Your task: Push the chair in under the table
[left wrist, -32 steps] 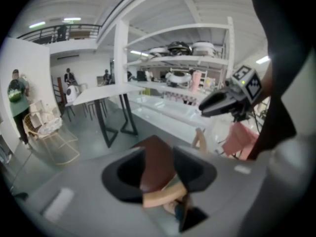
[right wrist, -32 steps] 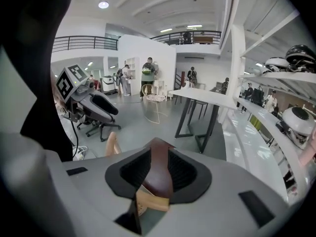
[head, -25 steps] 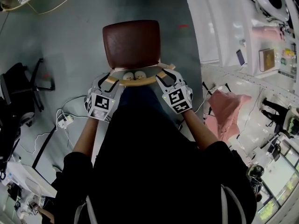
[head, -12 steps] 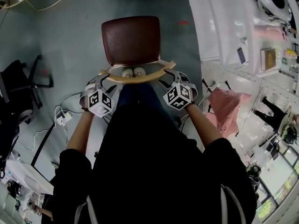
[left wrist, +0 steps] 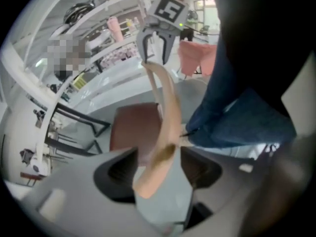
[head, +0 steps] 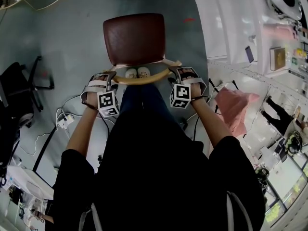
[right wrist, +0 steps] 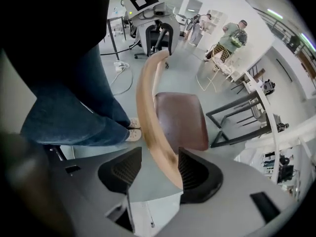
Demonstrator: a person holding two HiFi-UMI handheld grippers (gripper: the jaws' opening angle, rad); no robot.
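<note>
Chair (head: 134,37) sits out on the bare grey floor right in front of the person, brown seat pointing away, curved wooden backrest (head: 144,79) nearest the body; it's under no table; the white table (head: 226,28) is off to the right, well apart.

Left gripper (left wrist: 153,168): jaws opening, wide, straddling the left end of the backrest; rail runs between the pads with a gap each side, so nothing held. Right gripper (right wrist: 155,169): jaws also opening, rail between them, lying close against one pad (I can't say it truly touches), clear gap to the other; no clamp there either.

My read: this is the set-up for the push, no grip on the rail yet. To do it well: seat the rail deep in both jaws before closing; close both together so the chair doesn't yaw; push low and level along the floor, not down on the rail; steer right toward the table; mind the cables (head: 67,124) on the floor at left.
</note>
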